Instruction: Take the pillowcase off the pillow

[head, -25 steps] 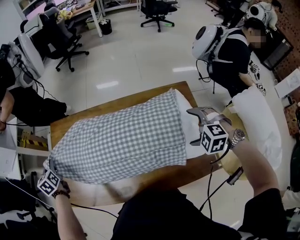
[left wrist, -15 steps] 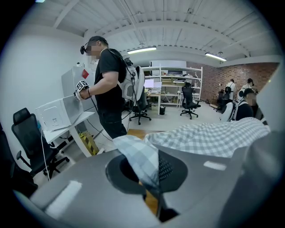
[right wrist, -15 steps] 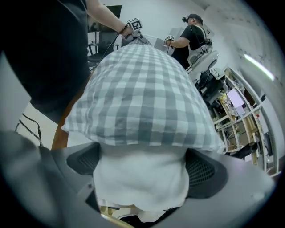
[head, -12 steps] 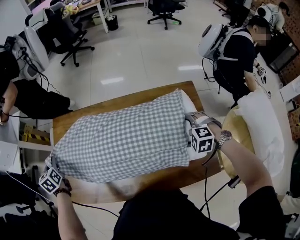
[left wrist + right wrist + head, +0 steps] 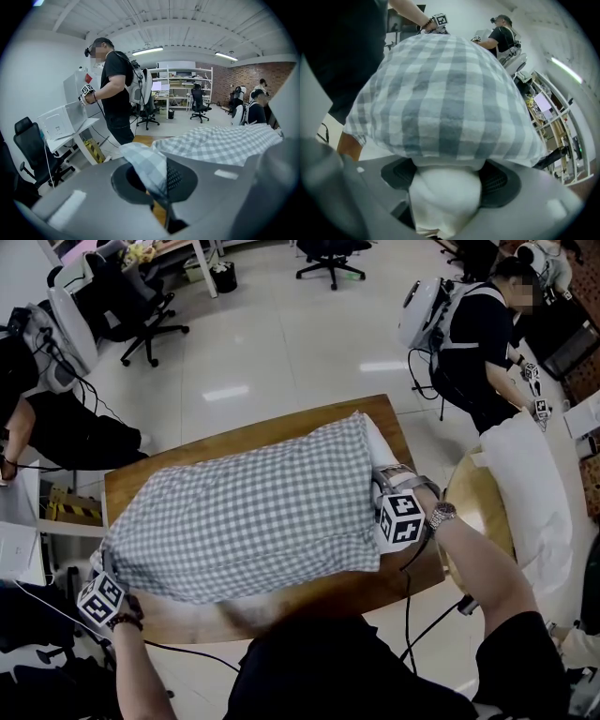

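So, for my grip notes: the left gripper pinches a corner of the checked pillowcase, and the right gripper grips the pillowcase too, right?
Not quite: the right gripper, jaws just now closing, grips the white pillow poking out of the pillowcase, not the fabric; the right gripper view shows it. The left gripper does pinch a corner.

We are looking down on a glossy pale floor that is reflecting ceiling light near the top centre. Black office chairs are standing at upper left. A wooden desk is filling the middle. In the left gripper view, a brick wall is showing at far right, with white shelves at centre.
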Demonstrator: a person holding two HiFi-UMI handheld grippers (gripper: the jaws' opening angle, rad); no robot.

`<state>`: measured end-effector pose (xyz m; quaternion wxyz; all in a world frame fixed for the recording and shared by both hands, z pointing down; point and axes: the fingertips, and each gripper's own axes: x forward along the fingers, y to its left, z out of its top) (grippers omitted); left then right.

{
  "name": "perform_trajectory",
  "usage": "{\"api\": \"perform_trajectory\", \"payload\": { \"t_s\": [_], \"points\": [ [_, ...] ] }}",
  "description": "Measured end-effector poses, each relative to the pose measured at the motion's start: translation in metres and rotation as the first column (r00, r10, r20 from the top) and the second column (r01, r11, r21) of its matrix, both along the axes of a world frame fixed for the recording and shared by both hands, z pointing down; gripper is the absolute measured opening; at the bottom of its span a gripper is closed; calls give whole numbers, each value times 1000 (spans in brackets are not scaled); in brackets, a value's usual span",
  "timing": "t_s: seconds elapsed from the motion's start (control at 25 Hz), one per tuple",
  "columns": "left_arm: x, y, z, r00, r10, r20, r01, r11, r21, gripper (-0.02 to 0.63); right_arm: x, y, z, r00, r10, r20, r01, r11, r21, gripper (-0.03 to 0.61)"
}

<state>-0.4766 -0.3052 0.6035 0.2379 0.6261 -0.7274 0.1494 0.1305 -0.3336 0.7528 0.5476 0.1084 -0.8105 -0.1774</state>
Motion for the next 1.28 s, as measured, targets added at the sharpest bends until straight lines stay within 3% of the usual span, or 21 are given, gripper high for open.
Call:
{"api": "perform_trajectory", "payload": {
  "t_s": [0.2, 0.28, 0.4, 0.88, 1.28],
  "points": [
    [-3, -2, 4, 1000, -13, -8, 13, 1000, 5, 8, 0, -4, -8, 999, -6, 37, 3, 995, 96, 219],
    [-5, -3, 4, 1000, -22, -13, 22, 1000, 8, 8, -1, -9, -20, 998, 5, 57, -15, 987, 162, 115],
    [-8, -5, 0, 999, -38, -20, 38, 999, 17, 8, 1, -13, -47, 995, 25, 98, -48, 969, 244, 43],
    [-32, 11, -29, 991, -119, -66, 124, 988, 89, 8, 15, 0, -161, 971, 89, 222, -179, 887, 426, 12],
    [-54, 40, -52, 981, -169, -100, 184, 970, 157, 9, 46, 22, -244, 919, 168, 355, -327, 828, 455, 11]
  ]
}}
